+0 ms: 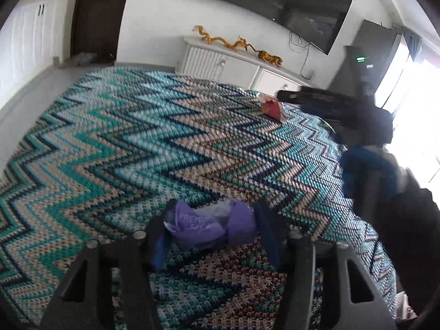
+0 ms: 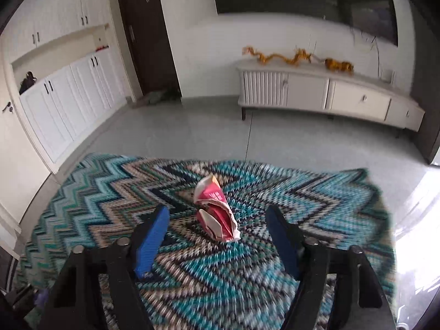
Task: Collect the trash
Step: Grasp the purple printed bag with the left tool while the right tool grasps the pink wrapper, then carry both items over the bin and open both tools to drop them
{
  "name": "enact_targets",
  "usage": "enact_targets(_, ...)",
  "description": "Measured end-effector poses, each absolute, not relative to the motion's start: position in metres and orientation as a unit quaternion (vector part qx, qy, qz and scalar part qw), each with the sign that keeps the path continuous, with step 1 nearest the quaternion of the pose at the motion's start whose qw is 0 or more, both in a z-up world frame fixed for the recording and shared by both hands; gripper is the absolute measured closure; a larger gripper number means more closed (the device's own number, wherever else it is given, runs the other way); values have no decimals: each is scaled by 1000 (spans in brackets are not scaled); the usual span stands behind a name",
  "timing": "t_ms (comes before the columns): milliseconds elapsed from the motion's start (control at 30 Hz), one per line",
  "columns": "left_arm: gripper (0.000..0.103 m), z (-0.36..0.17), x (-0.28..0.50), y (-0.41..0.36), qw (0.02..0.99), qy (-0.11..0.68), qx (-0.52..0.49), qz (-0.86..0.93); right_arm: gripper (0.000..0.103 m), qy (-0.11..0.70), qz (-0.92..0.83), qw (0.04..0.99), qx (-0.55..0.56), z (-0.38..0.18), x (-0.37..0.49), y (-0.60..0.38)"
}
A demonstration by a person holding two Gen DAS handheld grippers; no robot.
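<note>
Left claw [image 1: 213,229] clamped the light, crushable purple wrapper [image 1: 211,227]; right claw [image 2: 217,224] stood apart around the flimsy red carton [image 2: 216,211], 12 o'clock, best pinched mid-body.

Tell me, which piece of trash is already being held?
The purple wrapper, pinched in the left hand-held gripper. The red wrapper lies loose on the blanket.

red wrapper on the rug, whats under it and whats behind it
The crumpled red wrapper lies directly on the zigzag rug; the patch beneath it is covered. Behind it: more rug, grey floor, then a white sideboard.
</note>
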State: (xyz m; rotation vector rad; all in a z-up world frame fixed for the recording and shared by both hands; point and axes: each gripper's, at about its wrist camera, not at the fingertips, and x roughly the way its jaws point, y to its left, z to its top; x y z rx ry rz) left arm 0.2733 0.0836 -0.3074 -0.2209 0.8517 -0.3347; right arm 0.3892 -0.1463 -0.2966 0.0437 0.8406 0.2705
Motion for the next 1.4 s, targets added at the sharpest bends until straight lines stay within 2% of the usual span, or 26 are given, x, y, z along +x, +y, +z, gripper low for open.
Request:
enact_targets(100, 54, -308, 274, 79, 888, 414, -104, -169, 40, 416, 127, 900, 25, -313, 404, -145)
enact_targets(167, 55, -309, 275, 77, 887, 417, -101, -172, 46, 423, 129, 897, 25, -318, 409, -143)
enact_targets(300, 55, -309, 274, 73, 887, 419, -95, -171, 69, 445, 134, 885, 11, -325, 413, -139)
enact_targets(333, 55, -309, 275, 71, 887, 418, -94, -171, 70, 449, 133, 884, 7, -325, 412, -138)
enact_targets(567, 57, -308, 268, 74, 890, 405, -106, -183, 71, 431, 155, 889, 22, -293, 358, -148)
enact_targets(800, 57, -288, 241, 69, 912, 359, -88, -178, 71, 399, 182, 897, 58, -234, 251, -179)
enact_targets(1100, 58, -208, 163, 34, 936, 285, -55, -199, 71, 338, 145, 929, 37, -170, 117, -233)
enact_targets(1400, 58, -135, 91, -24, 952, 196, 2, -237, 71, 287, 72, 954, 47, -128, 26, -288)
